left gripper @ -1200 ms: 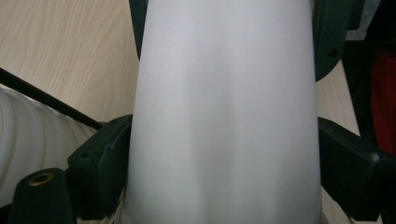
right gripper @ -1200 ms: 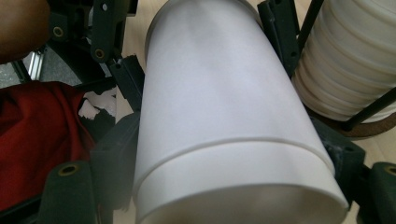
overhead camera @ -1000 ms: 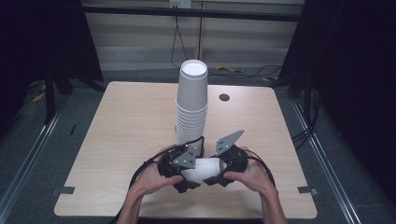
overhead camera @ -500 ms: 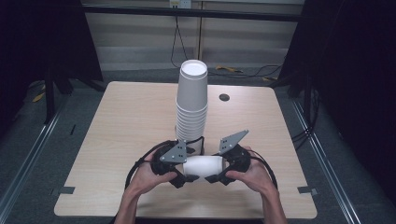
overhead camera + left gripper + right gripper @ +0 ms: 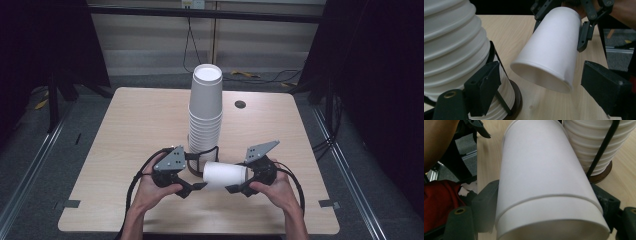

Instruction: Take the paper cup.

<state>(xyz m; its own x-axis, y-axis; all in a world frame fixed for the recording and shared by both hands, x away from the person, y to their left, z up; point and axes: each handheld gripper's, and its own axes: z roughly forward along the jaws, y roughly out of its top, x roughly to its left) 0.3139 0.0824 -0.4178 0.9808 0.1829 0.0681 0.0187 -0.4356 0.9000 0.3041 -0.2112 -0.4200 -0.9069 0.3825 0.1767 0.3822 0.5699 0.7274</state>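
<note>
White paper cup [image 5: 225,175] lies sideways above the table [image 5: 125,130] – clamped at its base end by the right gripper [image 5: 239,187]. Left gripper [image 5: 197,186], jaws apart, faces its open rim, beside the cup stack [image 5: 205,115].

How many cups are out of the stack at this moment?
1. A single white cup lies sideways between the two grippers, clamped in the right gripper, beside the tall cup stack in its holder. In the right gripper view a rim line suggests a second cup may be nested inside.

Left tool [image 5: 196,186] open; right tool [image 5: 235,189] clamped.
</note>
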